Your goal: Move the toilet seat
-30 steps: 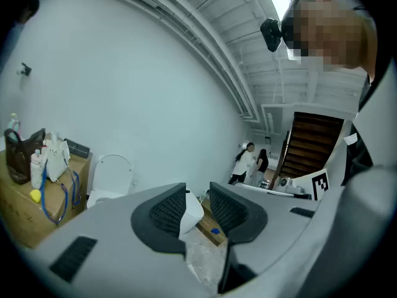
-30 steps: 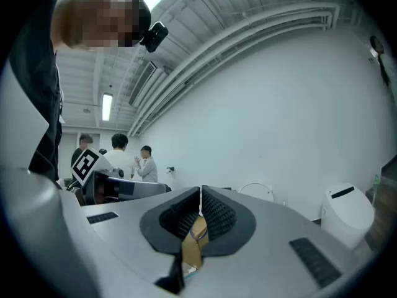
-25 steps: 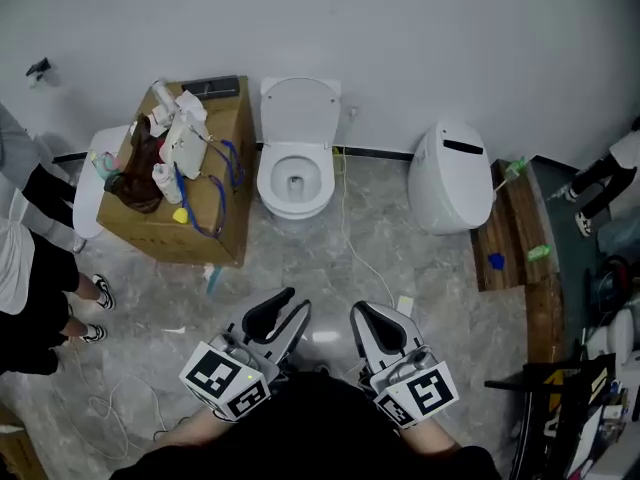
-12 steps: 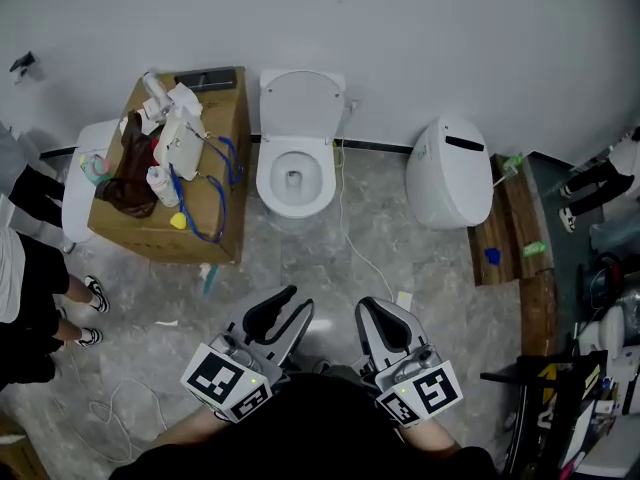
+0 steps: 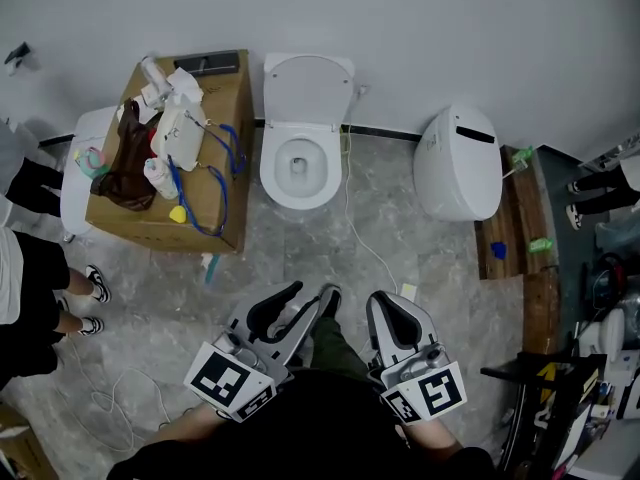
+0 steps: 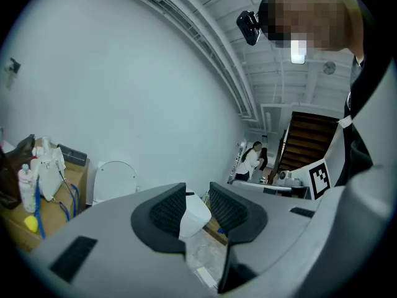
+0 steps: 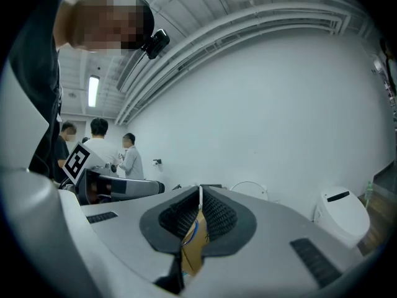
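The white toilet [image 5: 297, 168] stands against the far wall, its seat and lid [image 5: 308, 90] raised upright against the wall. The lid [image 6: 115, 177] shows small in the left gripper view and again, the lid [image 7: 249, 190], in the right gripper view. My left gripper [image 5: 298, 303] hovers low over the floor, well short of the toilet, jaws open with nothing between them. My right gripper [image 5: 390, 306] is beside it, shut and empty. Both point toward the wall.
A cardboard box [image 5: 170, 158] with bags and bottles on it stands left of the toilet. A second, closed white toilet [image 5: 458, 163] sits to the right beside wooden planks [image 5: 510, 228]. A cable [image 5: 365, 248] runs across the floor. A person [image 5: 30, 268] stands at left.
The view has shifted slightly toward the toilet. A trouser leg and dark shoe have appeared between the two grippers. Both grippers keep their jaw positions.
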Demonstrator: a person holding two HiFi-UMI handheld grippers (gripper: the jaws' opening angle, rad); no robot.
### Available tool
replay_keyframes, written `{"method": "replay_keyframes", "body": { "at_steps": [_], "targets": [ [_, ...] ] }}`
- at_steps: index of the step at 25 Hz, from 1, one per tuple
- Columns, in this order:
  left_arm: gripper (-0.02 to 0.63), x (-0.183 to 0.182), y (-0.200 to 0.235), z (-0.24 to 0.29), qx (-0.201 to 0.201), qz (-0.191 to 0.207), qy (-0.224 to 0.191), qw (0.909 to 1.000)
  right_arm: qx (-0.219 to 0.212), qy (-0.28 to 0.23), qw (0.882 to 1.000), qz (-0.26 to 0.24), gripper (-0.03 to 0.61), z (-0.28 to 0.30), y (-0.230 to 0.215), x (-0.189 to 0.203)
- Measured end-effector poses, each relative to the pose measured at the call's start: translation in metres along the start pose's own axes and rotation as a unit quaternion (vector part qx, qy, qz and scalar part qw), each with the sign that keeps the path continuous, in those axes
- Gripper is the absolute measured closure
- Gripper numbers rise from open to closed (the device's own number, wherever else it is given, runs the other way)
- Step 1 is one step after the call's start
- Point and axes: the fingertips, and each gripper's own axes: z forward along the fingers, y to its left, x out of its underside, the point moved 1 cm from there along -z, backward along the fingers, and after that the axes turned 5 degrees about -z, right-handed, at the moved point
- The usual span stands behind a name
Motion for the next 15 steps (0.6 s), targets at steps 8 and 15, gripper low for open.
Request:
{"method": "replay_keyframes", "body": {
  "at_steps": [8,15],
  "targets": [
    [0.485,-0.009,0.022,0.048,-0.040,0.002,0.001,0.9992,-0.028,-0.006,1.000,-0.008,0.540,0.034,-0.052,-0.003],
    [0.485,-0.016,0.035,0.133,-0.061,0.020,0.020,0.9977,-0.053,-0.006,0.998,-0.029,0.540,0.072,-0.132,-0.010]
  ]
}}
